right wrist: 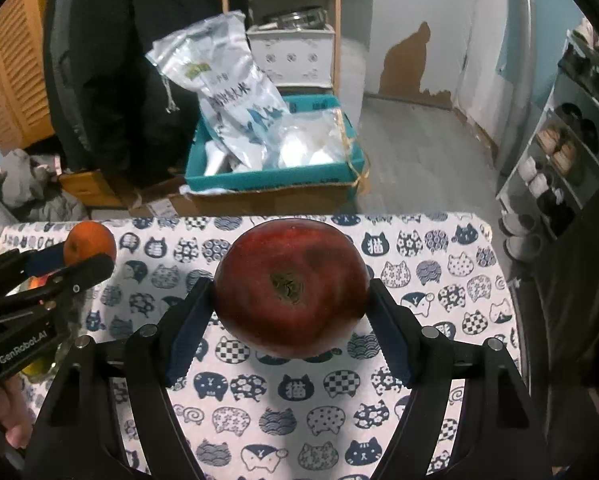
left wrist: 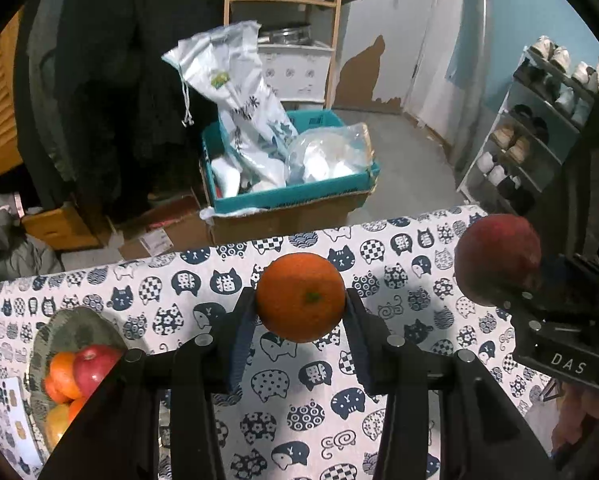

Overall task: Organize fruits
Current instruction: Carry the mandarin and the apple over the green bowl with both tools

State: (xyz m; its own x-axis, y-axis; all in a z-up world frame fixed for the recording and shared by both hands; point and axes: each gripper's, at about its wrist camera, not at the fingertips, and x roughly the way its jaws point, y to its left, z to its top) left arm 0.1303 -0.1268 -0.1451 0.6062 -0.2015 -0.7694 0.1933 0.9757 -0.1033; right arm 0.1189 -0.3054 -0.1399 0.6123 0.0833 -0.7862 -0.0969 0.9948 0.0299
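A: Nearest the lens on the left side, the left gripper (left wrist: 301, 300) has its fingers (left wrist: 241, 336) pinched on an orange (left wrist: 300, 296), held clear above the cat-print tabletop (left wrist: 379, 420).

B: And off to its left?

A: A glass bowl (left wrist: 71, 324) sits on the cloth, with a red apple (left wrist: 93, 368) and more oranges in it.

B: The other hand?

A: The right gripper (right wrist: 291, 308) clamps a big dark-red apple (right wrist: 291, 288), also up off the cloth, fingers spread about halfway around it.

B: So which step is this?

A: Both fruits look picked and in carry, I'd say. Where they belong I can't tell from here. The next move calls for steady transport and a gentle lowering before either grip lets go.
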